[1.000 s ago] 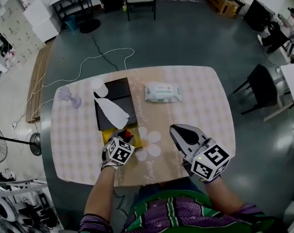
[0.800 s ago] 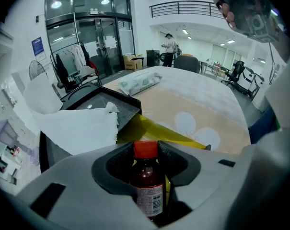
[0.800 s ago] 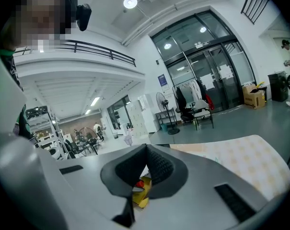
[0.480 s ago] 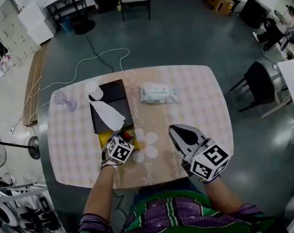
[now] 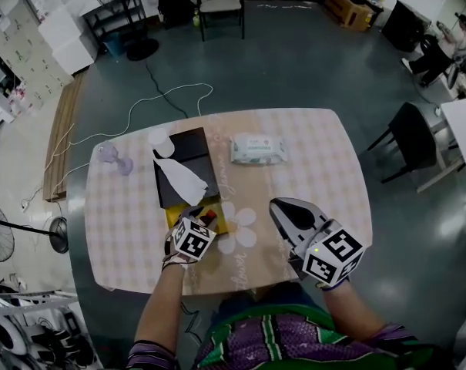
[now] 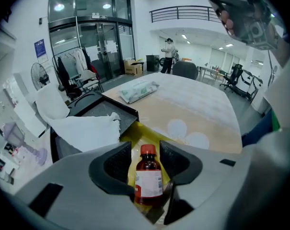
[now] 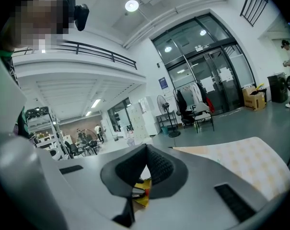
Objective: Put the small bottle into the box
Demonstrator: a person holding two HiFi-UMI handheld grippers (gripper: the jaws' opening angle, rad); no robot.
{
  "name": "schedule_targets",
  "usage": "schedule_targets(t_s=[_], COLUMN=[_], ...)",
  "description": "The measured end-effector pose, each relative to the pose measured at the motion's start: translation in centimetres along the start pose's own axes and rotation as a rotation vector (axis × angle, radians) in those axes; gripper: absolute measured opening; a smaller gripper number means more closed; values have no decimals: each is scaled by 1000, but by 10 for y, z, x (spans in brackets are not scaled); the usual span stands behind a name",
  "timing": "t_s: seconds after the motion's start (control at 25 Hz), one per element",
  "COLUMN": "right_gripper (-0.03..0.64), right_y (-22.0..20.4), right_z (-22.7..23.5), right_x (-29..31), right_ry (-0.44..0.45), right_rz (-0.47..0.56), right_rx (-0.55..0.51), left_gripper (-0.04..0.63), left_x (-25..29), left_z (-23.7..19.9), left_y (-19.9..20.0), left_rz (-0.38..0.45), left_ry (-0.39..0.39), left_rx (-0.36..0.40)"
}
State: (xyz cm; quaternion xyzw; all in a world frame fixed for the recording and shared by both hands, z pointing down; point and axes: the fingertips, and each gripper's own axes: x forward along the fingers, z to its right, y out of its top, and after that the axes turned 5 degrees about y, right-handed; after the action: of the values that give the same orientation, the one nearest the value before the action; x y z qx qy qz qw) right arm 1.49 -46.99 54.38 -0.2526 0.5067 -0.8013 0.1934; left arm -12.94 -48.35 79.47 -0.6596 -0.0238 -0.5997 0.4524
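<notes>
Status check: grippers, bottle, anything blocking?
Left gripper jaws opening, small bottle between them, pads off it. Bottle upright in the yellow box. Right gripper shut, empty. White paper on the black lid beside it.

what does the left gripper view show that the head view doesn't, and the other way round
Only the left gripper view: the small bottle's brown body and white label. It stands upright in the yellow box between the left tool's opening jaws, pads off it.
Only the head view: the right tool, shut with nothing in it, over the table, and the table's whole outline.
Both: the black tray with the white paper on it, the wipes pack and the yellow box.
</notes>
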Motion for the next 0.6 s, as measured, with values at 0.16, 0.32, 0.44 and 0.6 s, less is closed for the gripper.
schedule_targets(t_s=[0.16,0.32,0.44,0.6], right_gripper=[6,6,6,6], right_y=[3,8,11,15], right_z=[-19,-37,-47,-60], right_x=[-7,-20,-29,-39], right_ry=[3,-12,-33,-53], right_rz=[19,42,54,62], right_rx=[-17,-30,-41,-64], left_gripper=[207,207,207,207], left_x=[-21,-48,-68,-98], left_z=[3,7,7,7], left_y=[-5,-8,-9,-12], left_rz=[26,66,102,151], left_ry=[12,30,39,50], left_rx=[-8,-31,-64,-121])
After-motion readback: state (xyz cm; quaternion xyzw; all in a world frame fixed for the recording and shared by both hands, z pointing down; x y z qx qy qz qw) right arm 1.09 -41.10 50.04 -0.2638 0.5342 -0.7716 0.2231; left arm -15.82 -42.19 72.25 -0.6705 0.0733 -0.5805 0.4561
